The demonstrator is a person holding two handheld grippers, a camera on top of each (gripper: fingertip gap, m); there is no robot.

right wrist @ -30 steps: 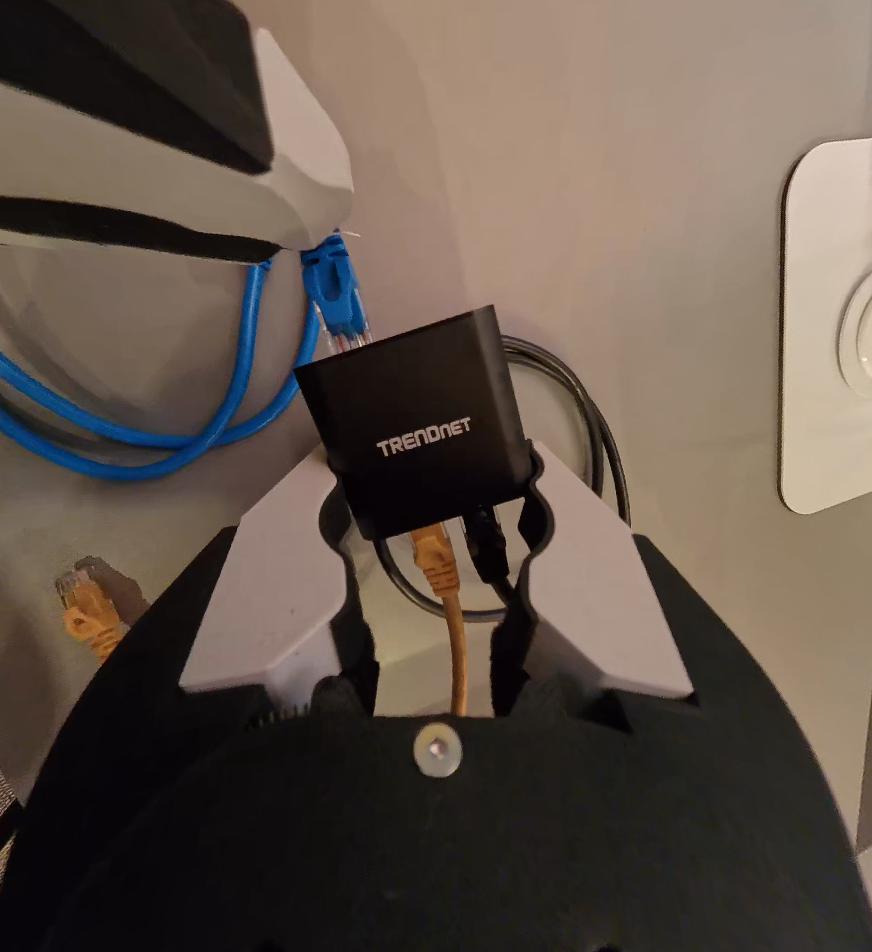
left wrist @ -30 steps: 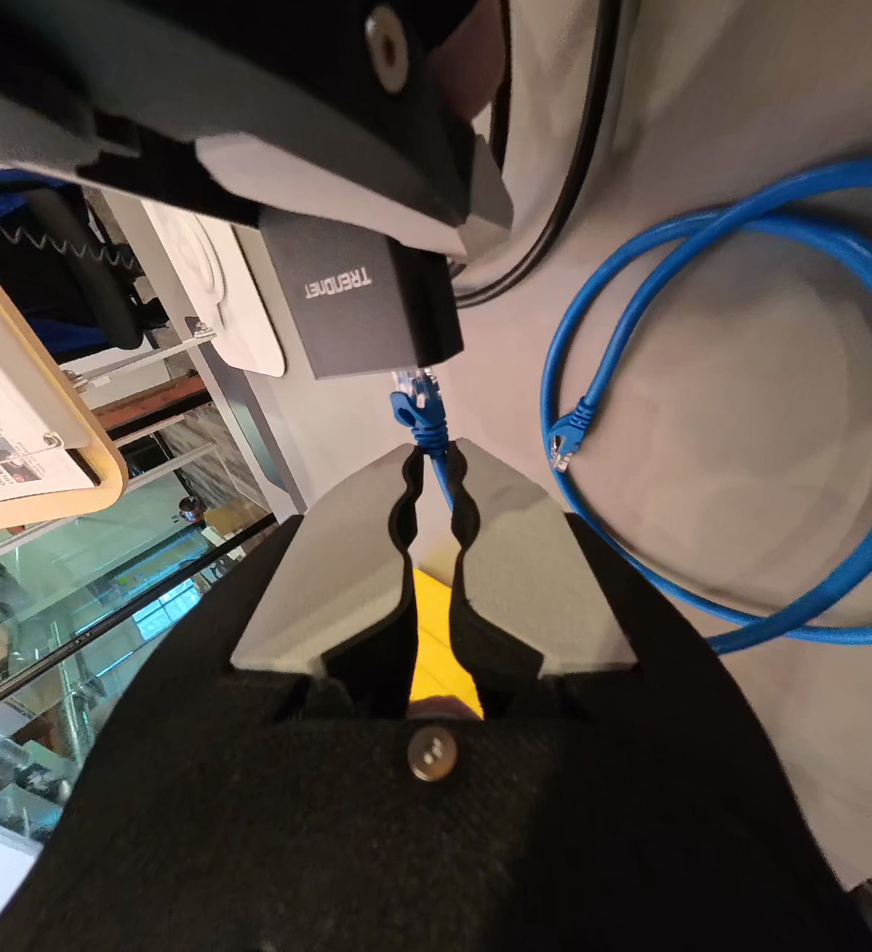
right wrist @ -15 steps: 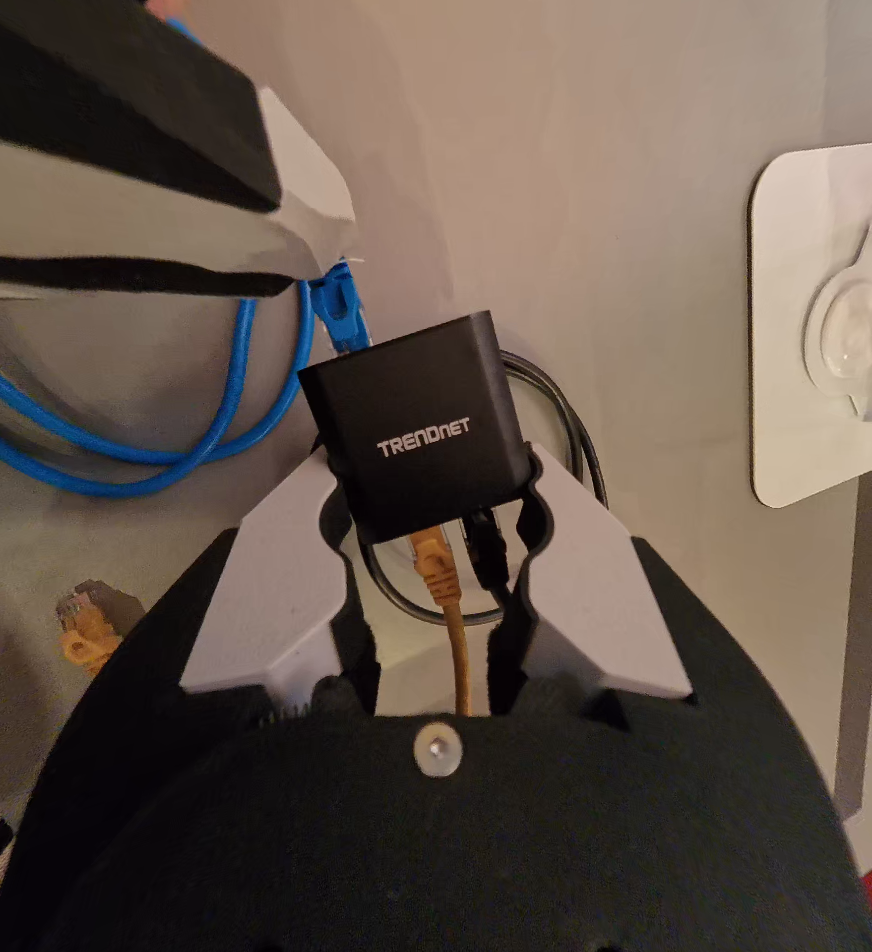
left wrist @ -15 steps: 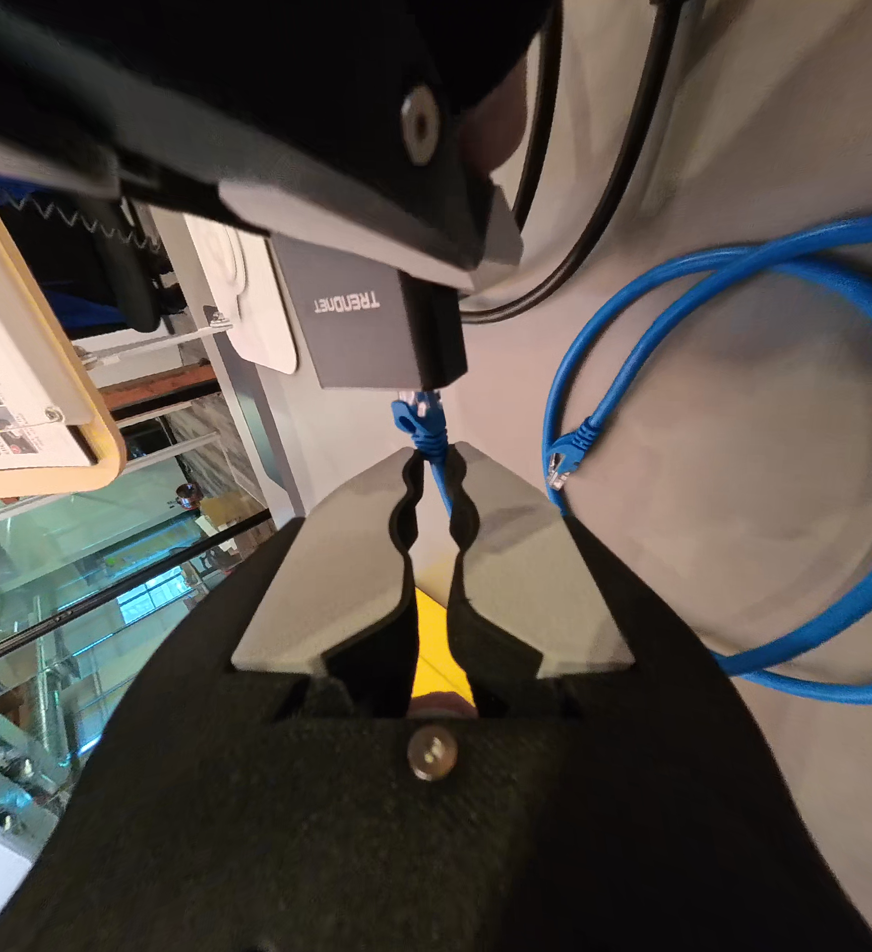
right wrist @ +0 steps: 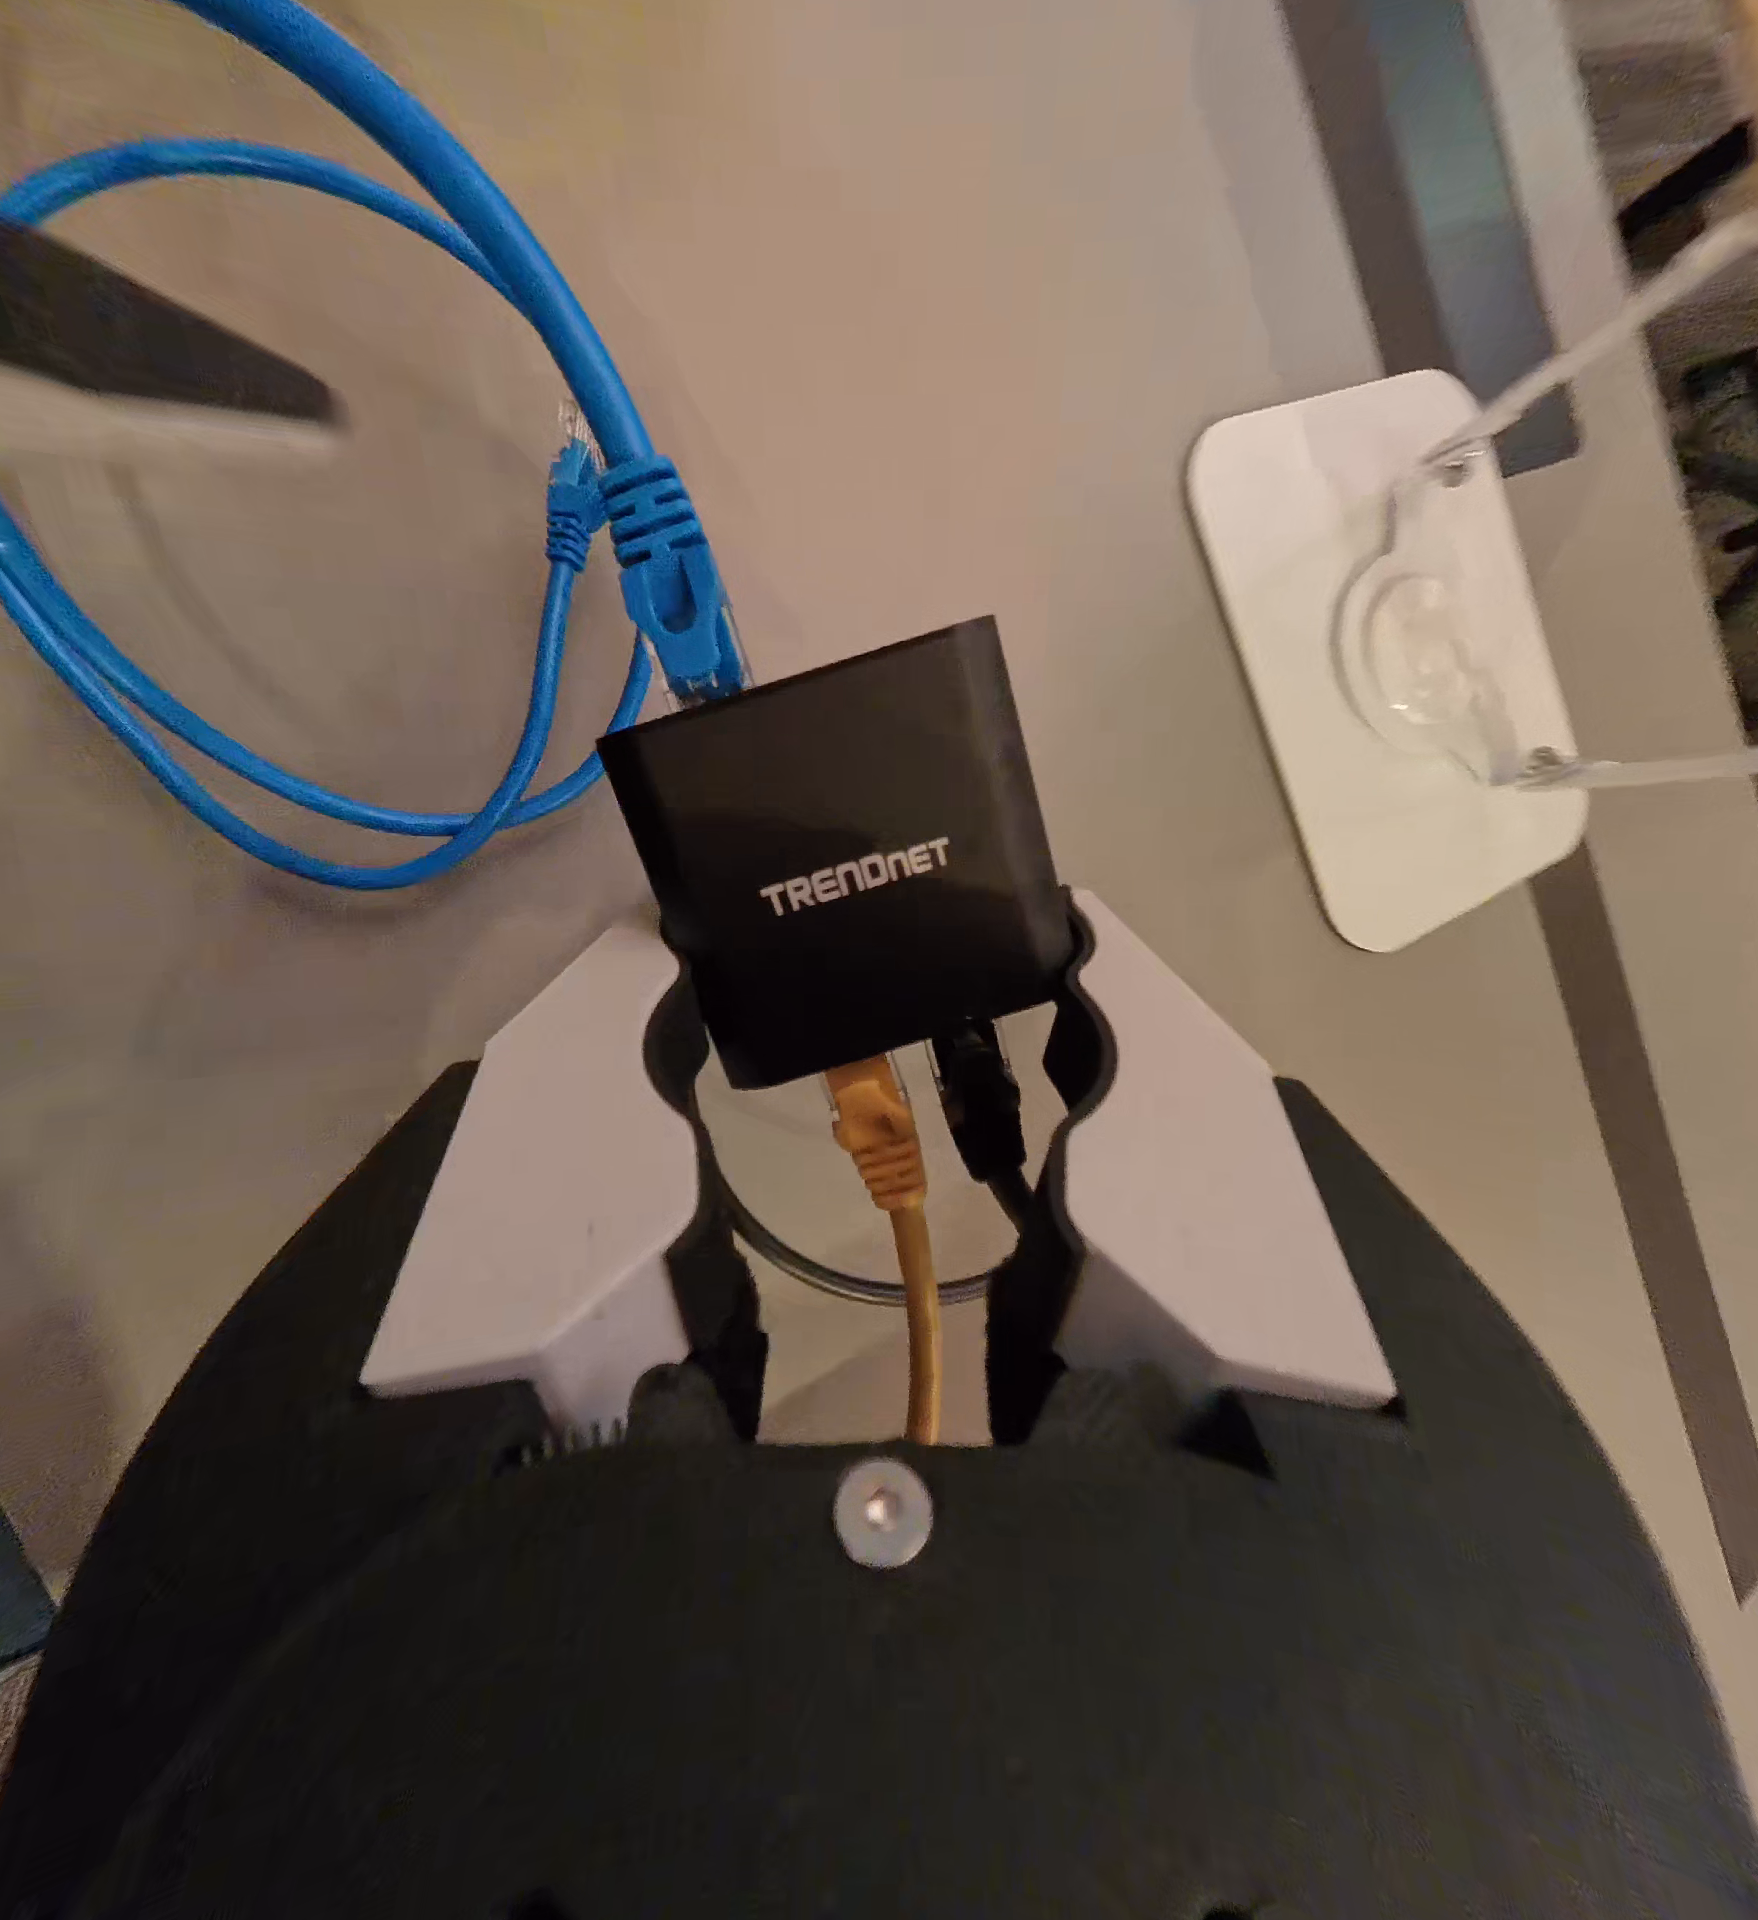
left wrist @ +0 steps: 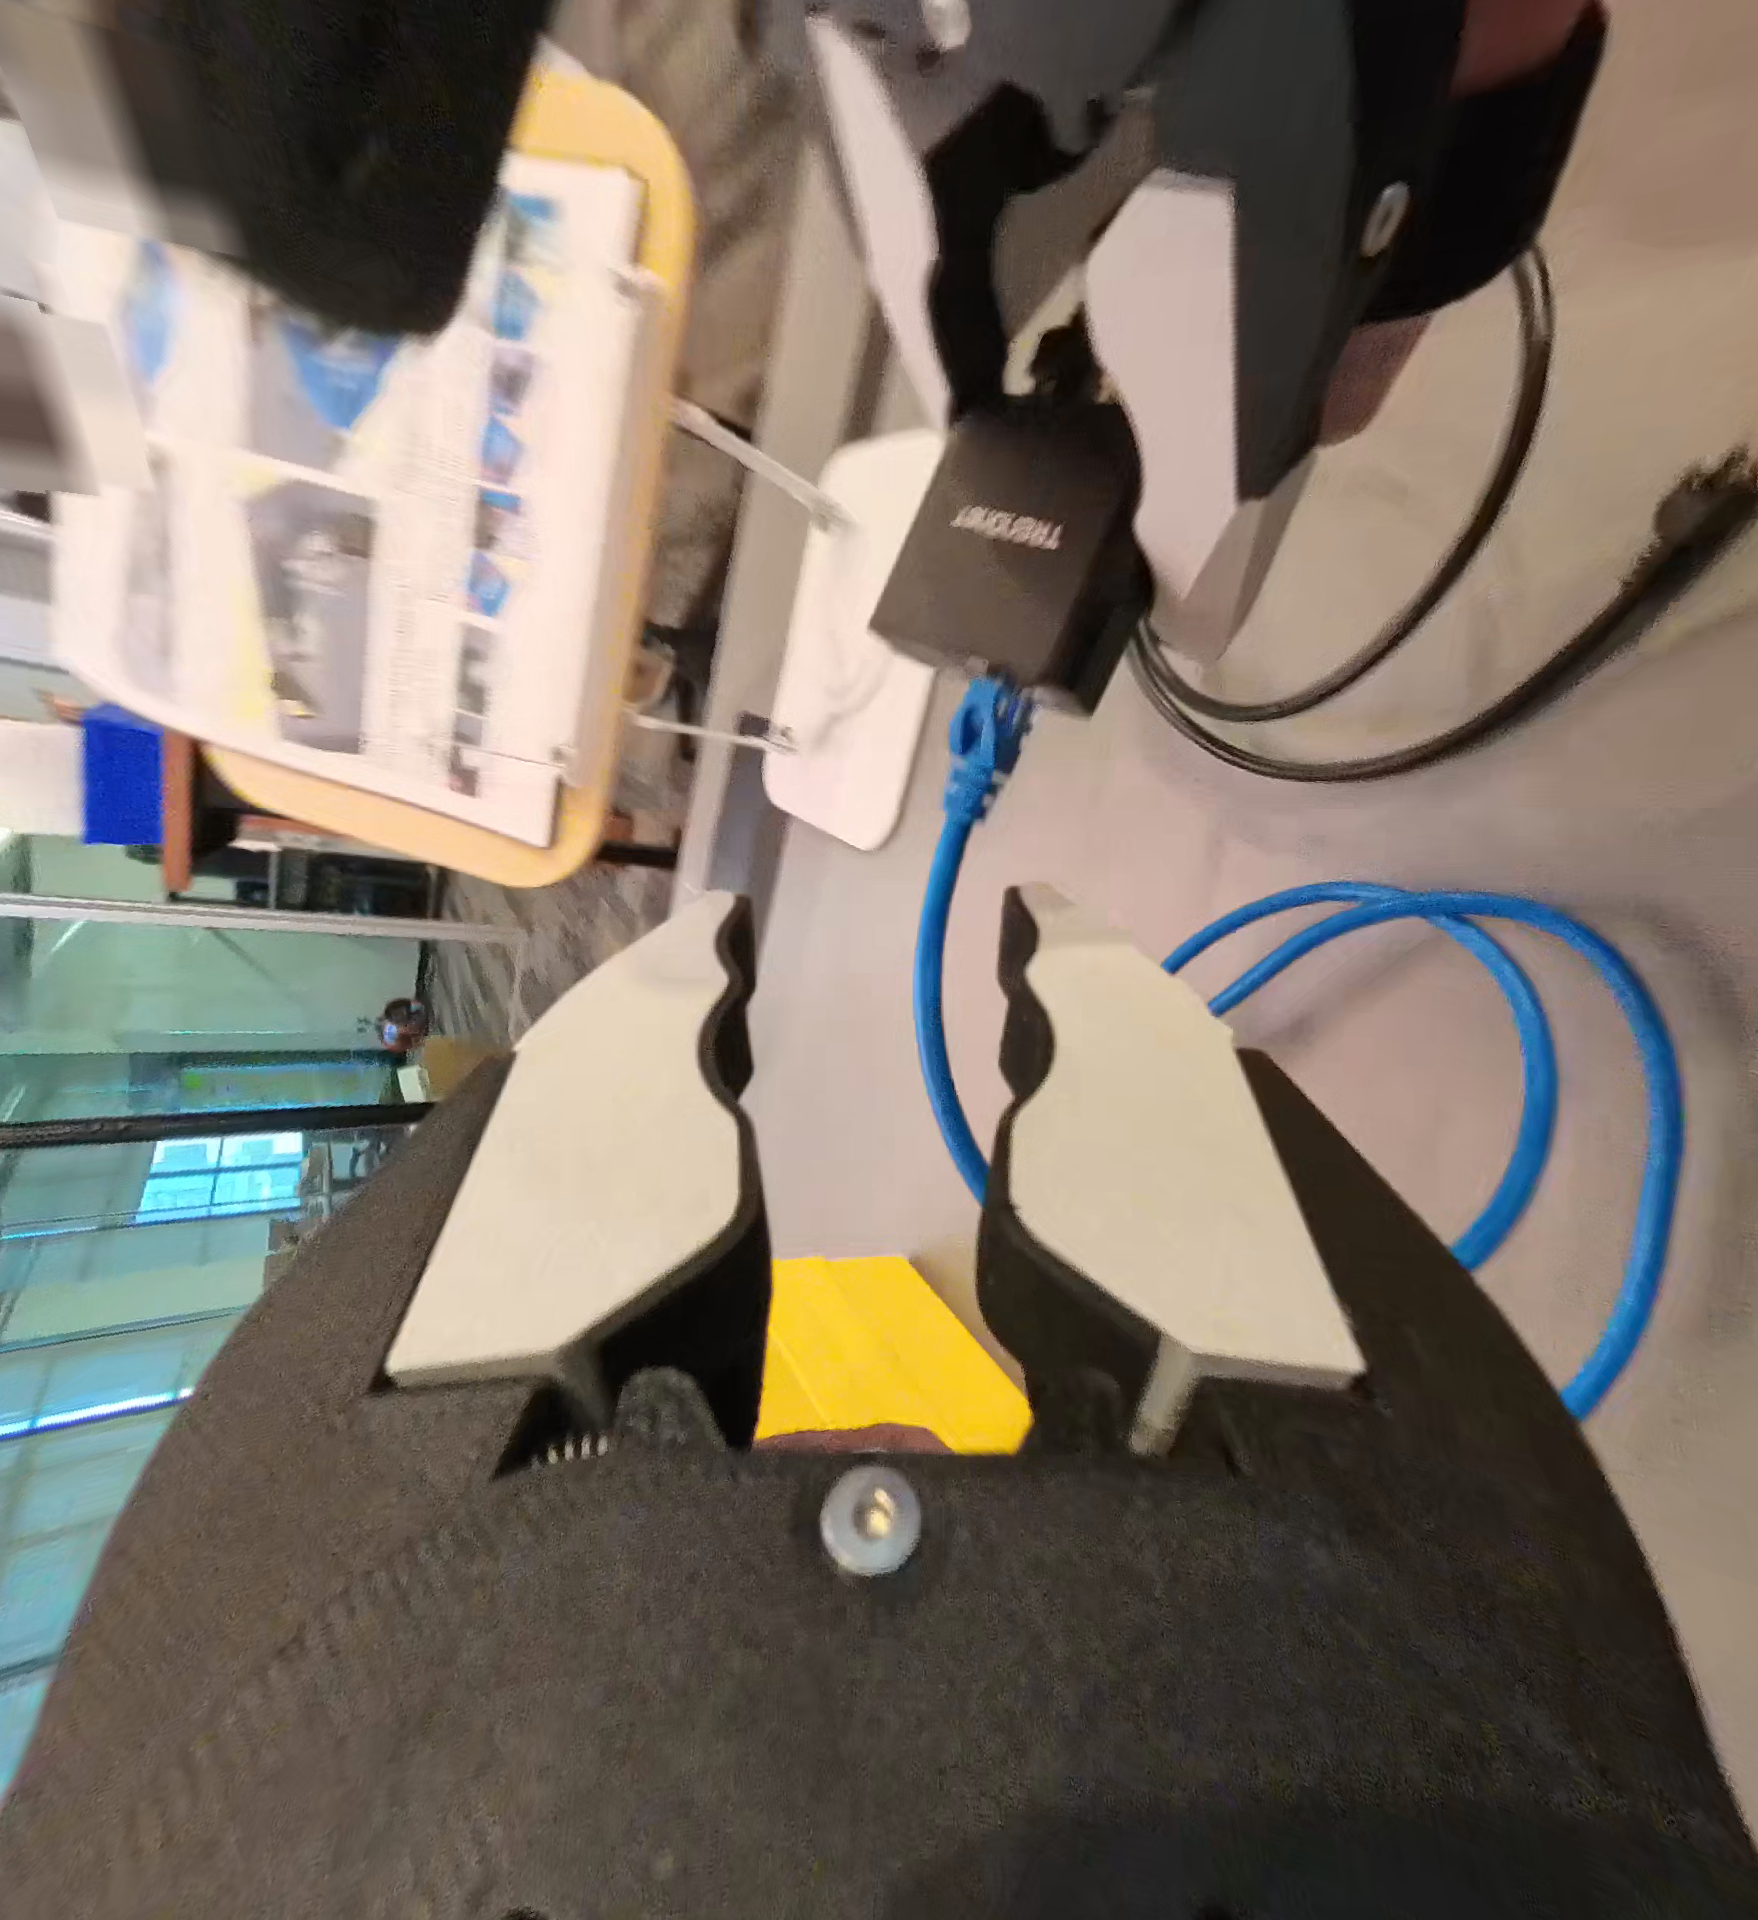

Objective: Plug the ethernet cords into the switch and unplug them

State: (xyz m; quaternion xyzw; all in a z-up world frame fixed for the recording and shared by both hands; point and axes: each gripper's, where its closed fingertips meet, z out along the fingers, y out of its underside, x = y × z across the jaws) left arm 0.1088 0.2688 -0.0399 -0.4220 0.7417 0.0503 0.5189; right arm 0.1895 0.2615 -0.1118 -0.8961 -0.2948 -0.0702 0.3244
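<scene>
Pale grey matte table (right wrist: 958, 312) under warm light, with a white rounded-rectangle plastic pad (right wrist: 1270, 582) near its edge, blurred glass partitions (left wrist: 127, 1195) and a tan-rimmed printed board (left wrist: 355, 540) beyond. Left claw (left wrist: 870, 935) spread well apart and empty, the blue ethernet cord (left wrist: 932, 997) running free between its tips up to the small black box-shaped switch (right wrist: 844, 831). Right claw (right wrist: 870, 925) closed on that switch, lifted clear of the table, orange cord (right wrist: 885, 1153) and black cable (right wrist: 979, 1112) plugged in on the near side; white lettering on its top, not given here.
</scene>
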